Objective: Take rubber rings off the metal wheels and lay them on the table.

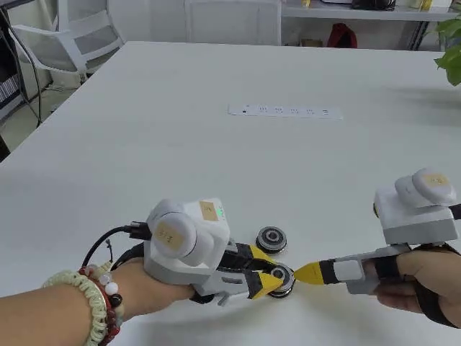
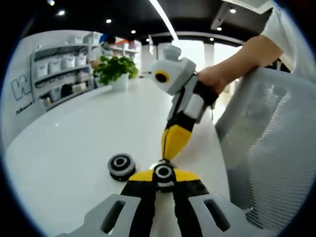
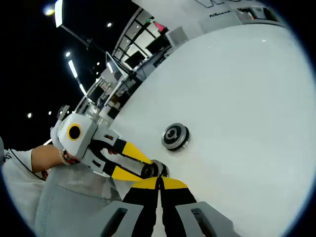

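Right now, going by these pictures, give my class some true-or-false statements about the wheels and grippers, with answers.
The left gripper grips a wheel between its jaws. True.
The right gripper is wide open. False: its jaws are shut, tips at the held wheel.
A second wheel lies free on the table. True.
The power strip lies between the two wheels. False: it lies farther across the table, apart from both.

Smooth white table (image 1: 216, 166), shiny metal wheel (image 2: 164, 173)
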The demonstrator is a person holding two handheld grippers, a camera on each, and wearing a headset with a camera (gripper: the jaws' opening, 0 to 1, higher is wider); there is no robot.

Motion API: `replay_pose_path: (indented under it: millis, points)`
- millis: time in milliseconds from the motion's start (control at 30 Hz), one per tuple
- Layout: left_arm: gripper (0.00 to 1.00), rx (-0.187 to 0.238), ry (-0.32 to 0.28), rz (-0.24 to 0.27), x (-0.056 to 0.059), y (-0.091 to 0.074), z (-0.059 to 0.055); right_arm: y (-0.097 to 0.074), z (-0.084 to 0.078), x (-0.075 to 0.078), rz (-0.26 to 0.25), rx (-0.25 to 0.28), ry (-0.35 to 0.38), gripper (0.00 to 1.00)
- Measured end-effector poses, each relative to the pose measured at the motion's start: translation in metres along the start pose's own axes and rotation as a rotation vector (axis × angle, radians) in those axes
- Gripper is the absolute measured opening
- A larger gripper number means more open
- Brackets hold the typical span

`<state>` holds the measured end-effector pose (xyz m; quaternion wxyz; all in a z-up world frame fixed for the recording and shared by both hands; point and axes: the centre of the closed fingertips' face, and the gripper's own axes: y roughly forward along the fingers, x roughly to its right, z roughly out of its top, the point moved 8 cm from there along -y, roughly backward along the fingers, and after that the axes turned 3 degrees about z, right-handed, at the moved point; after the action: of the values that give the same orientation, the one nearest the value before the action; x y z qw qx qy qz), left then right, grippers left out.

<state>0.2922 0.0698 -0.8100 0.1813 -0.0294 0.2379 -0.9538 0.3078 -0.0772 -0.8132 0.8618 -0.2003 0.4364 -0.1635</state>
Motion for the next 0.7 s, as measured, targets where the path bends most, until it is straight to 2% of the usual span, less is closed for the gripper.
replay_pose_path:
  millis: [233, 400, 700]
  points:
    - [0.14, 0.001, 0.001, 0.001, 0.0, 0.0, 0.0, 0.002, -0.002, -0.008, 0.014, 0.007, 0.028, 0.0]
    - [0.13, 0.002, 0.003, 0.002, -0.001, 0.0, 0.0, 0.002, -0.002, -0.012, 0.01, -0.001, 0.014, 0.0]
    - [0.13, 0.002, 0.005, 0.008, 0.0, 0.0, 0.0, 0.003, -0.001, -0.013, 0.013, 0.002, 0.026, 0.0]
